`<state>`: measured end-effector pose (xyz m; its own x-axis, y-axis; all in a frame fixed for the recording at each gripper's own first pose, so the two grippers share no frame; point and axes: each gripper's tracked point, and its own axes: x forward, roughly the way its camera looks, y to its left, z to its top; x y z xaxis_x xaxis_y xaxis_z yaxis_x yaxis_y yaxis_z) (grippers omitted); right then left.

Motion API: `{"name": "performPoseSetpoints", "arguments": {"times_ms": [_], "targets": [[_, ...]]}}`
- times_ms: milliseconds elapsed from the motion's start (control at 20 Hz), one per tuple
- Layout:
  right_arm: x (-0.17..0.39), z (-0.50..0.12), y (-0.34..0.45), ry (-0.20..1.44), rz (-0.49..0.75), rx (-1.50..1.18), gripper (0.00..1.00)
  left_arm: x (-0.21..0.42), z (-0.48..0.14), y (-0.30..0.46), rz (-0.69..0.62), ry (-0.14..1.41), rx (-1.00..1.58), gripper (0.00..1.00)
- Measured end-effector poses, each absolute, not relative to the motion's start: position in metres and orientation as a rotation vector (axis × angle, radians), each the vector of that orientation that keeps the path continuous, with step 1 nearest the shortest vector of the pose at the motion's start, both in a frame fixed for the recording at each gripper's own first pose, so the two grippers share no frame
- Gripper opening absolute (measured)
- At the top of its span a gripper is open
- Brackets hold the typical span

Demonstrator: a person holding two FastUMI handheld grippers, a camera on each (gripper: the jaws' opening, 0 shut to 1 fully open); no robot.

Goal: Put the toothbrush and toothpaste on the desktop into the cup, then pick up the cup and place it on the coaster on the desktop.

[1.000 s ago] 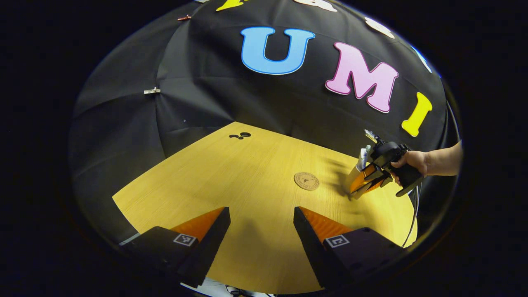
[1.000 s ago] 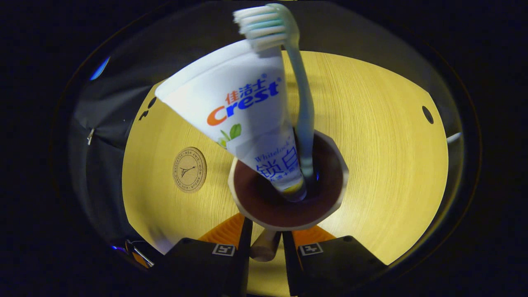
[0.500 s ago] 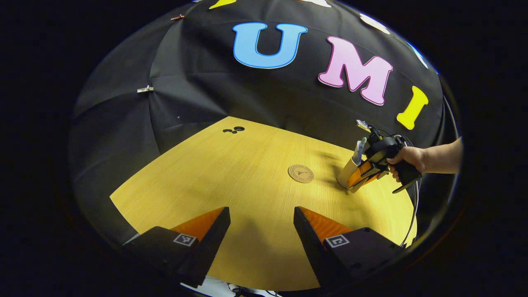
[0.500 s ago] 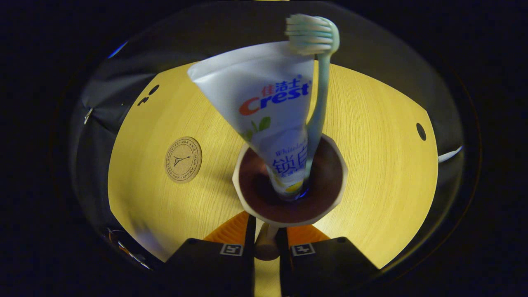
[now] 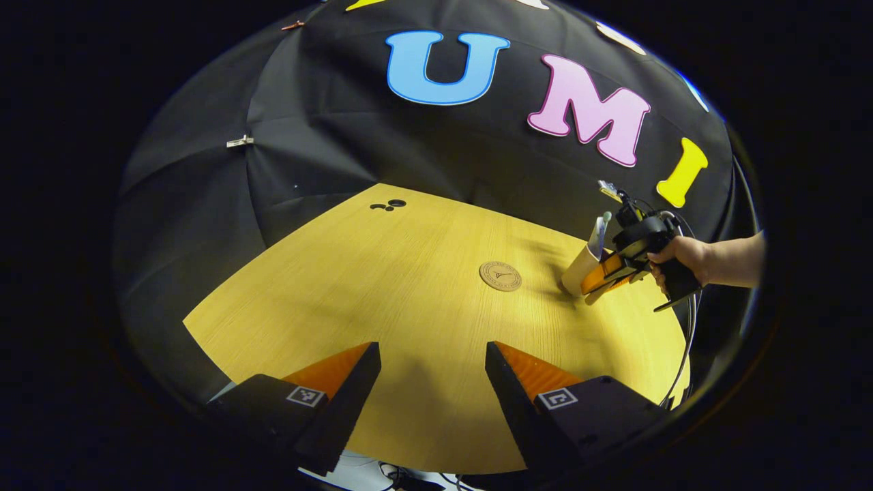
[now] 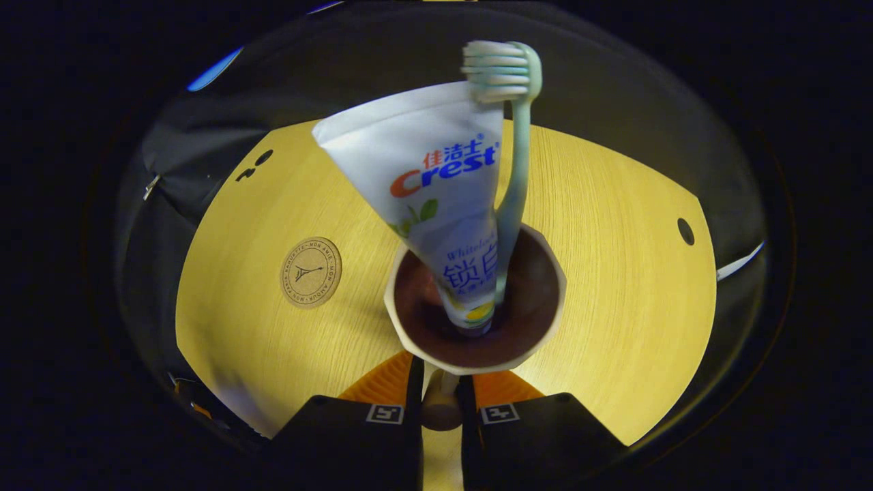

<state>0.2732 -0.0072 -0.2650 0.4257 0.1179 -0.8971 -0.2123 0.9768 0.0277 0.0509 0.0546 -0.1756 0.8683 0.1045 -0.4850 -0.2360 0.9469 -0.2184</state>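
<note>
In the right gripper view, a beige cup [image 6: 408, 333] with a dark inside holds a white toothpaste tube [image 6: 436, 177] and a pale green toothbrush [image 6: 513, 170], both standing up out of it. My right gripper [image 6: 441, 383] is shut on the cup's handle [image 6: 440, 408]. The round cork coaster [image 6: 310, 272] lies on the wooden table to the left of the cup, apart from it. From the left gripper view, the cup [image 5: 578, 271] is tilted in the right gripper [image 5: 603, 276], just right of the coaster [image 5: 500, 276]. My left gripper [image 5: 433, 382] is open over the table's near edge, holding nothing.
A person's hand [image 5: 675, 256] holds the right gripper, and a cable hangs from it at the table's right edge. Small dark holes [image 5: 389, 204] mark the yellow table's [image 5: 382, 293] far corner. Black cloth walls close the booth behind.
The right gripper has carried the cup a little higher and farther from the left gripper, still right of the coaster. The toothbrush and tube swung more upright in the cup. The left gripper stayed open.
</note>
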Motion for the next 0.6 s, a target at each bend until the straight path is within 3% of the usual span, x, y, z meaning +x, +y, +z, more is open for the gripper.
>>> {"name": "performPoseSetpoints", "arguments": {"times_ms": [600], "targets": [[0.287,-0.255,0.091,1.109,0.330,-0.162,0.26,0.029,-0.183,0.074,0.217,0.509,-0.301,0.98]]}}
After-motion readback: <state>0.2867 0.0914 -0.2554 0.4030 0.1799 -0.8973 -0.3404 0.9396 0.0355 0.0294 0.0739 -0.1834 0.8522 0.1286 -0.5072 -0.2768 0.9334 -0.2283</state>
